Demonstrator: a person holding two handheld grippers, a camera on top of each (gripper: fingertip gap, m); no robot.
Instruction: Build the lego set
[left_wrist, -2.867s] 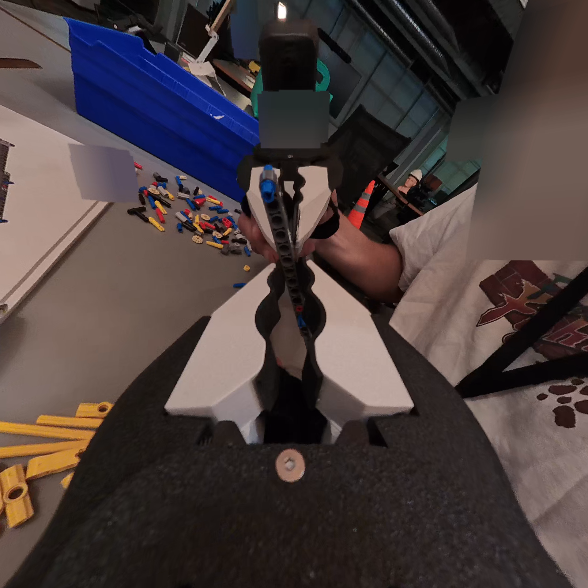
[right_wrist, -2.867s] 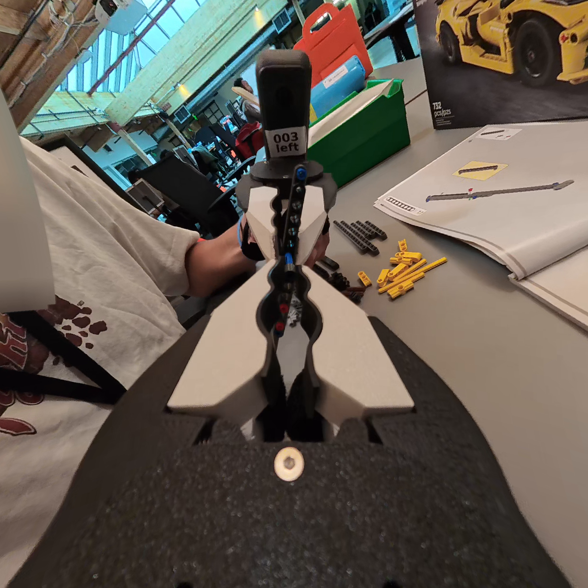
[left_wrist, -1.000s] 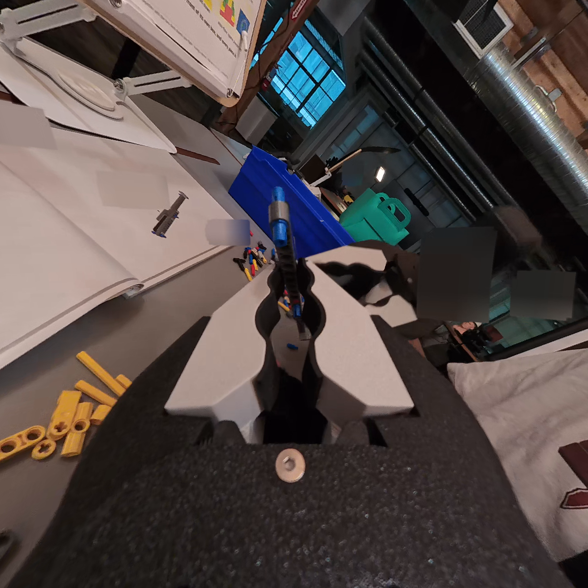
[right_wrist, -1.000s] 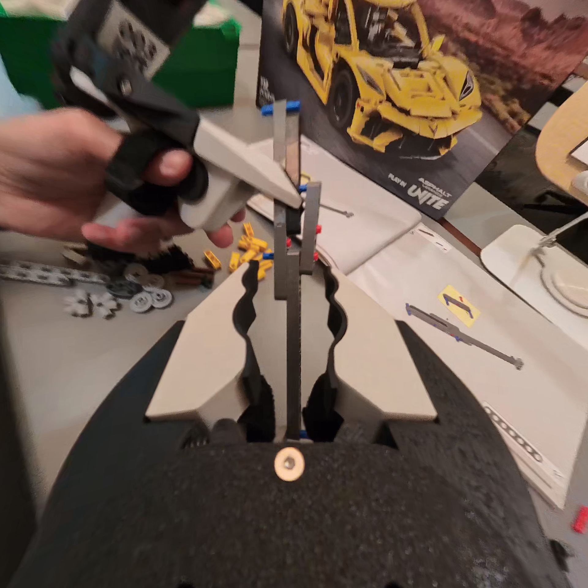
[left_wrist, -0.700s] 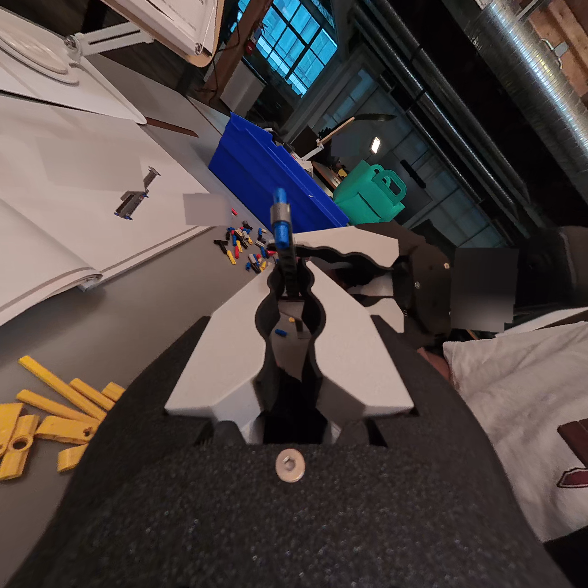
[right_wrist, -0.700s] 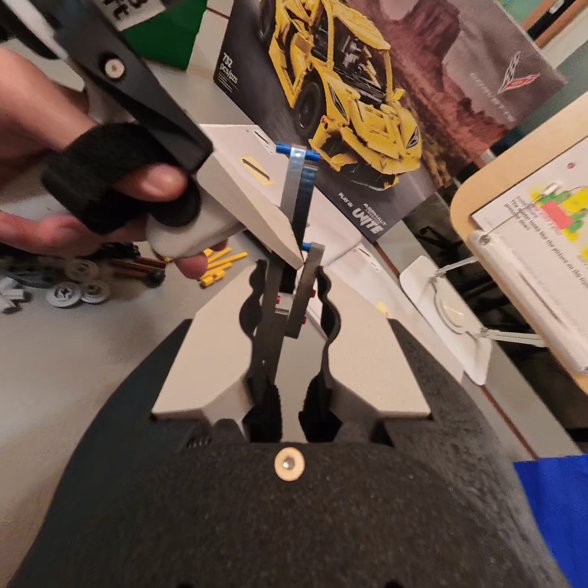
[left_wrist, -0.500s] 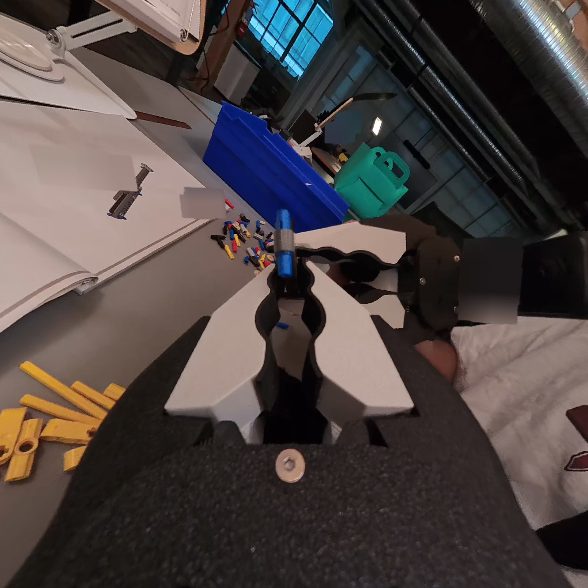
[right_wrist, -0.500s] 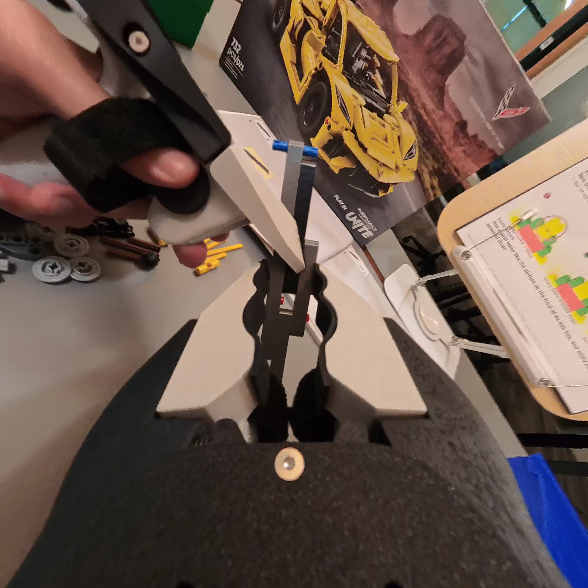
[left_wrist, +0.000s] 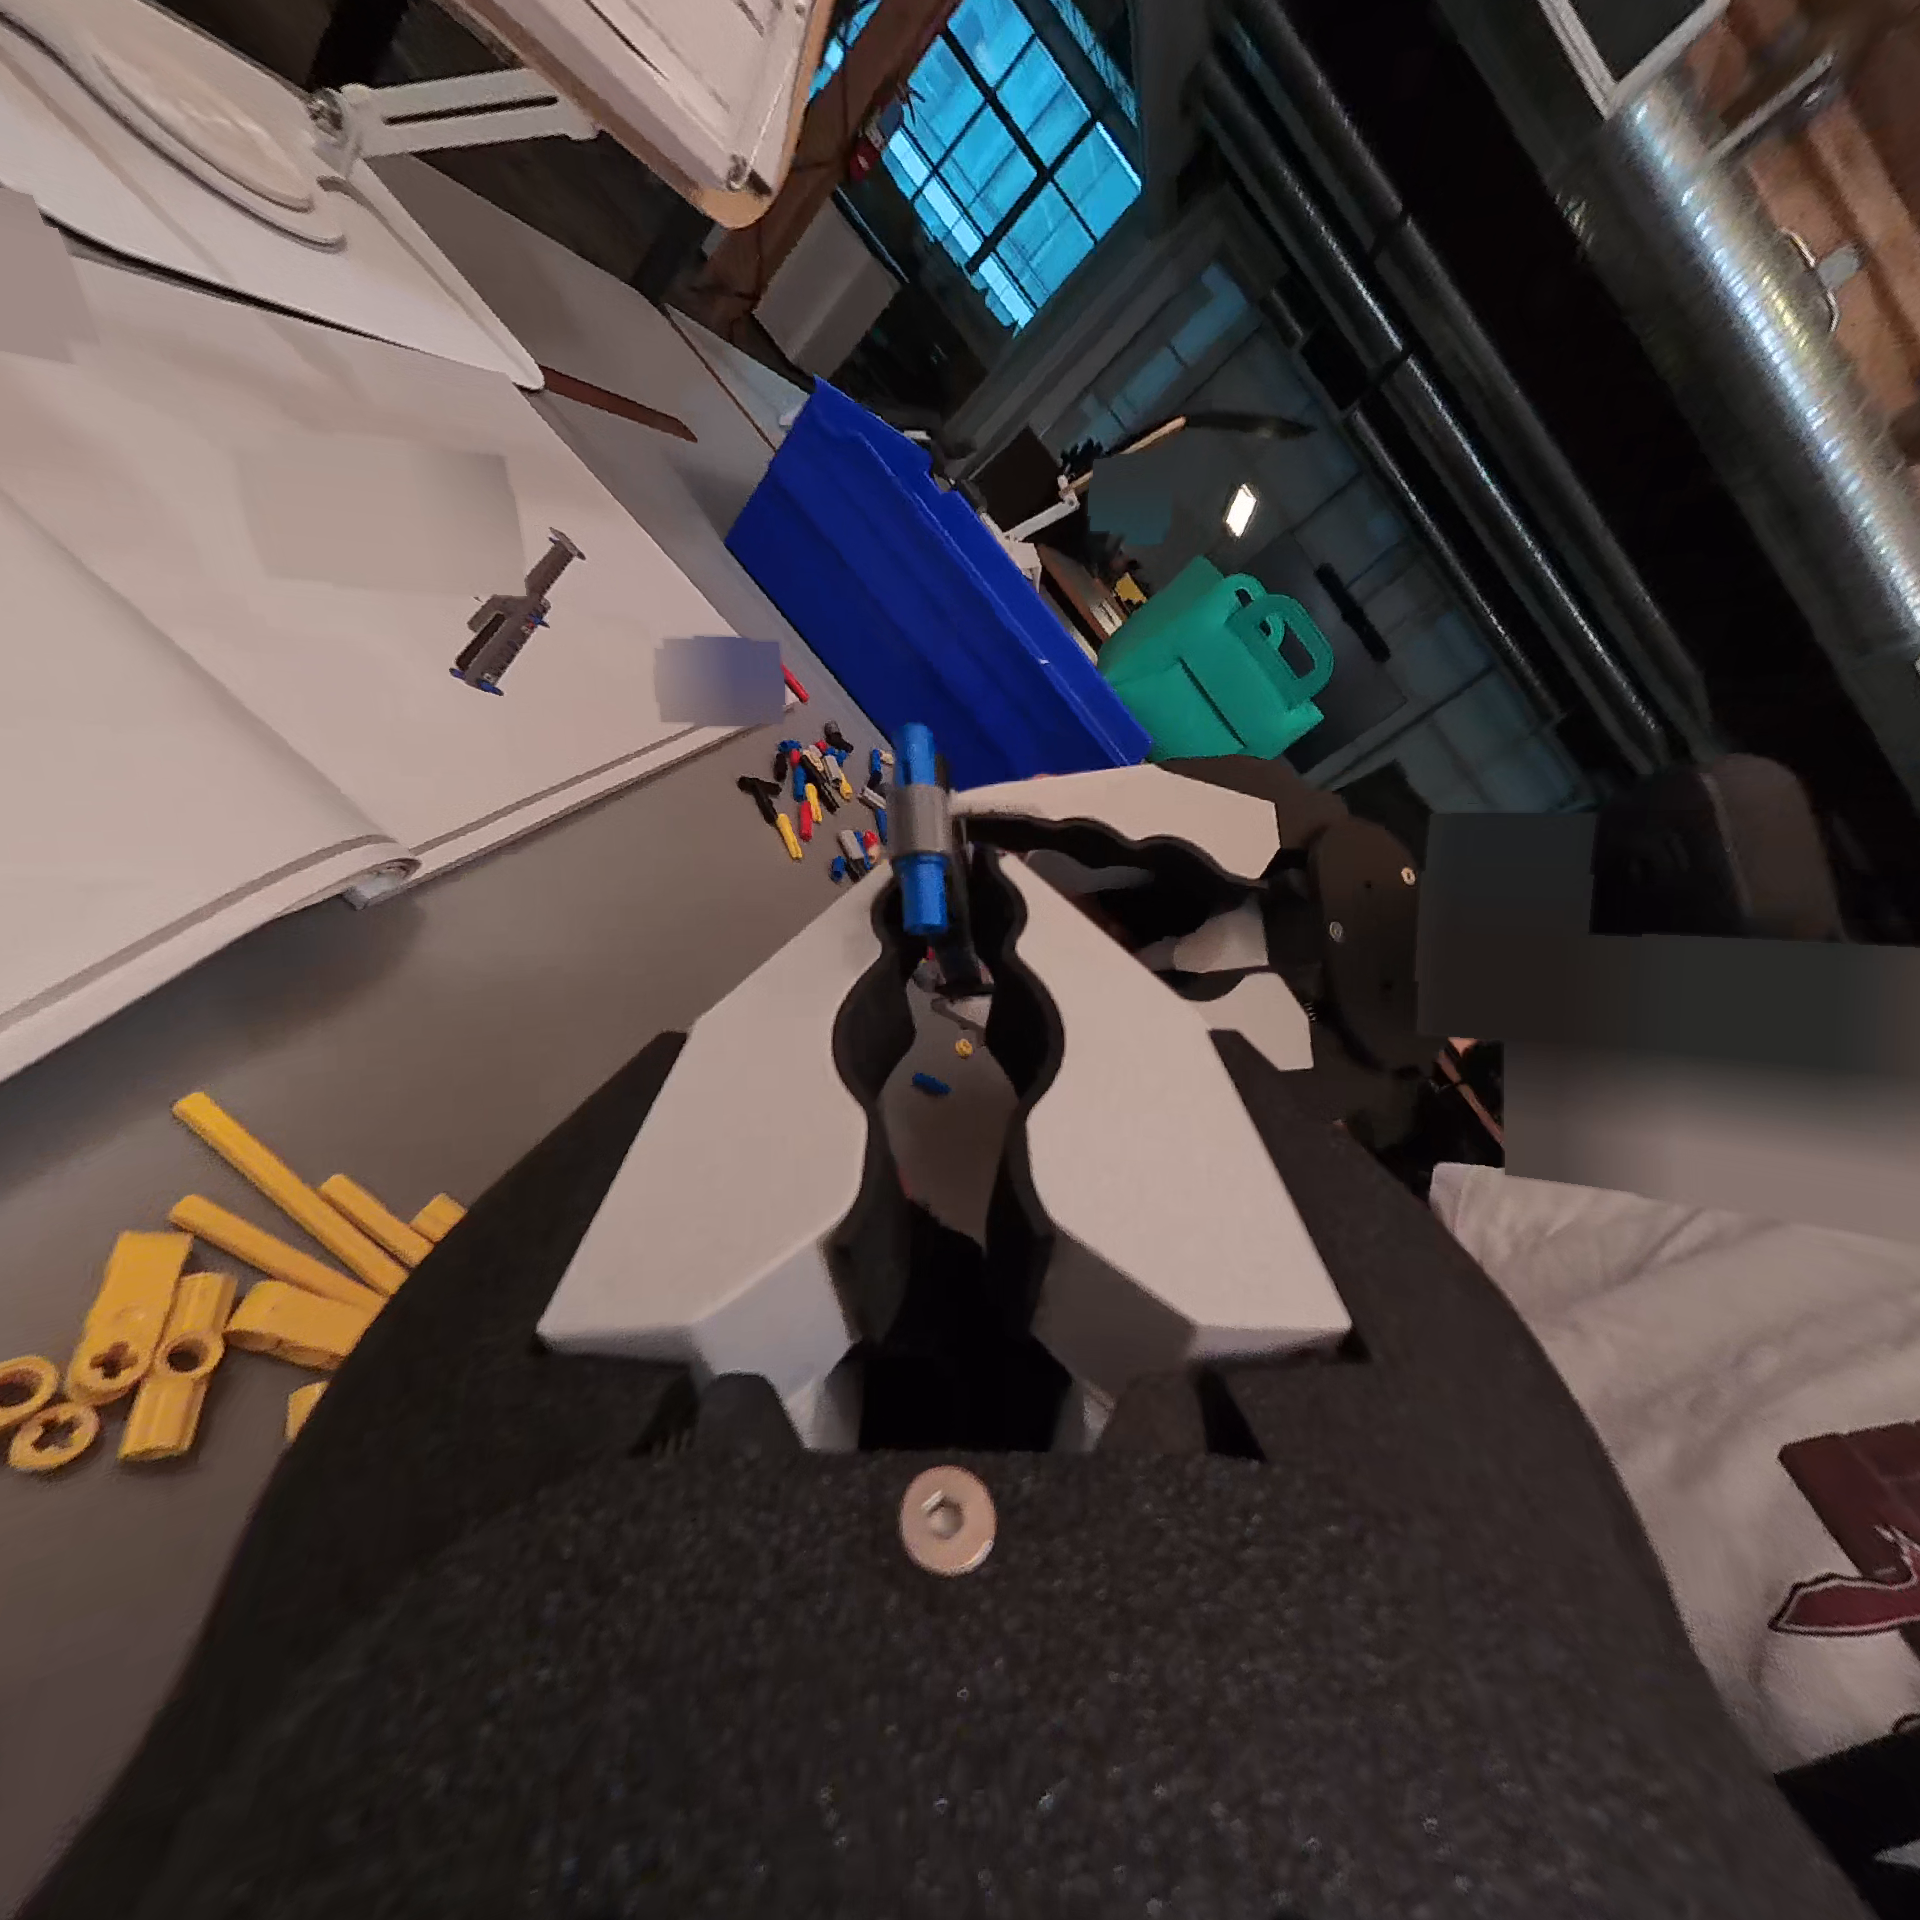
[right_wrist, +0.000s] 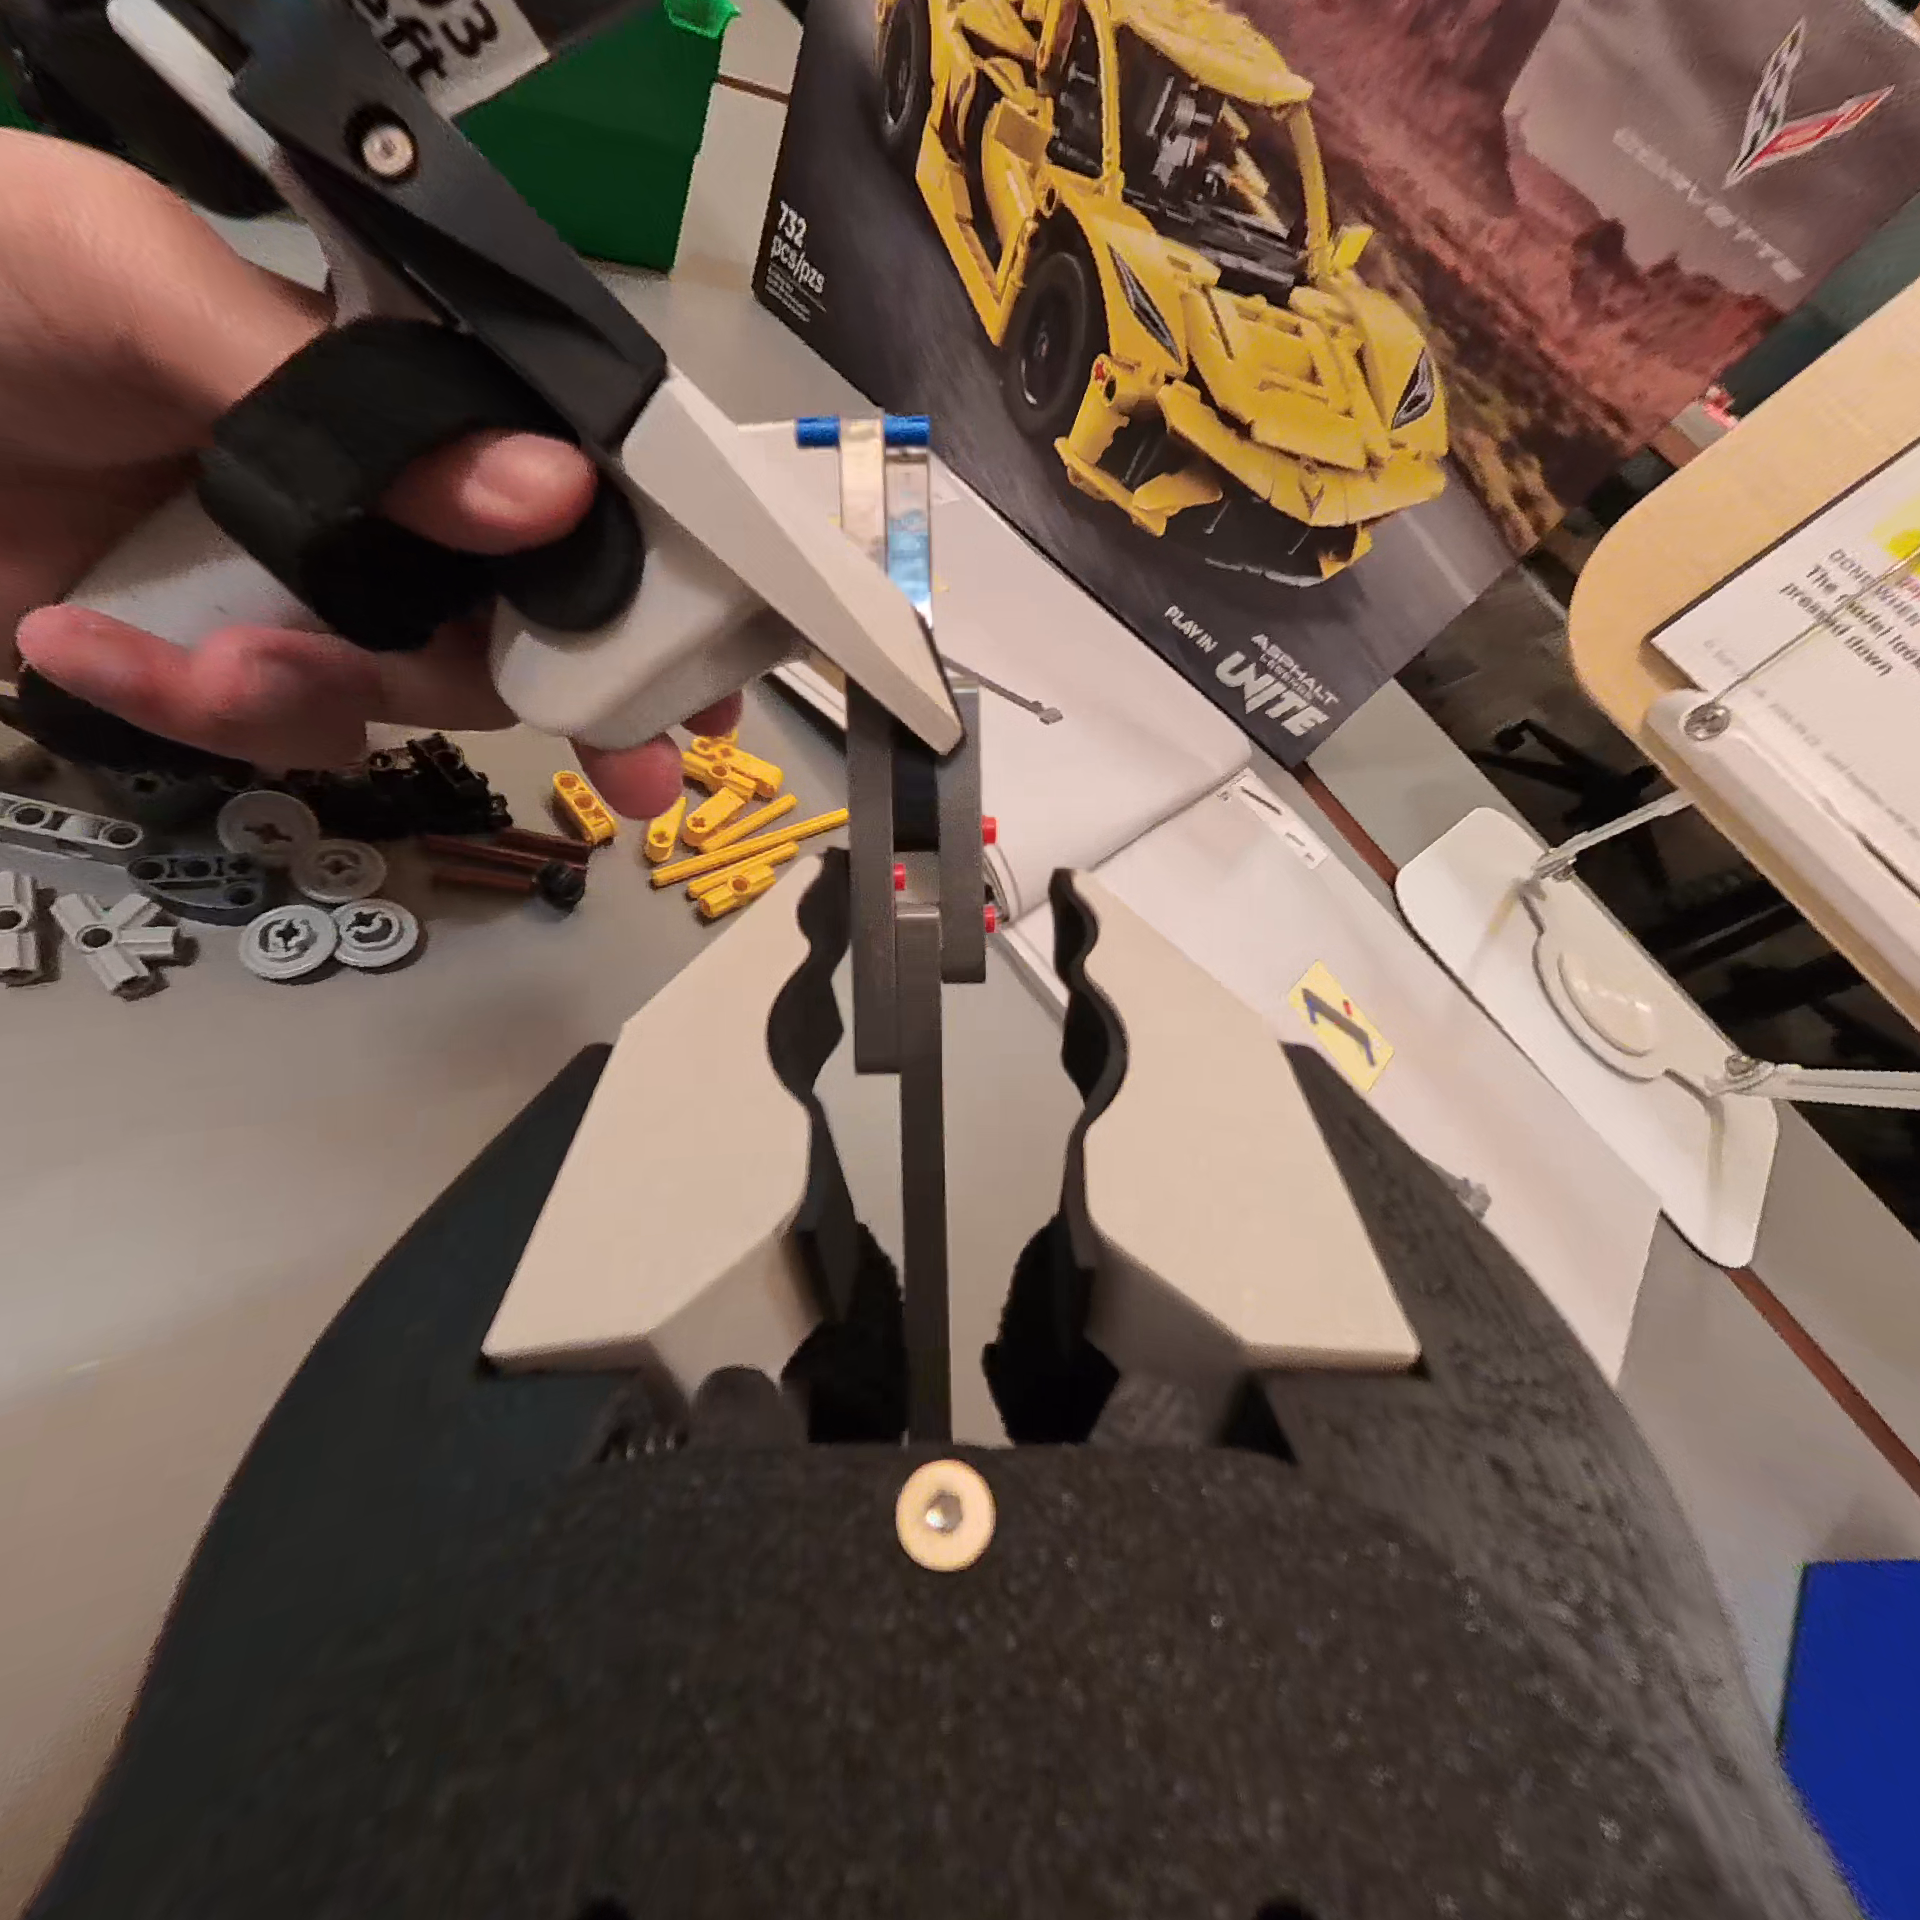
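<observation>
Left gripper (left_wrist: 940, 914) pinching the grey beam assembly (right_wrist: 909, 935) (blue pin (left_wrist: 920, 831) atop), right gripper (right_wrist: 940, 925) spread wide around it, contact unclear, lower end hidden.

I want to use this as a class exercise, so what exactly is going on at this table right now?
A person is building a lego set with two hand-held grippers. The left gripper is shut on a long dark grey beam assembly with blue pins at its far end. The right gripper is open around the assembly's lower part. Loose yellow pieces, grey gears and an open instruction booklet lie on the grey table.
</observation>
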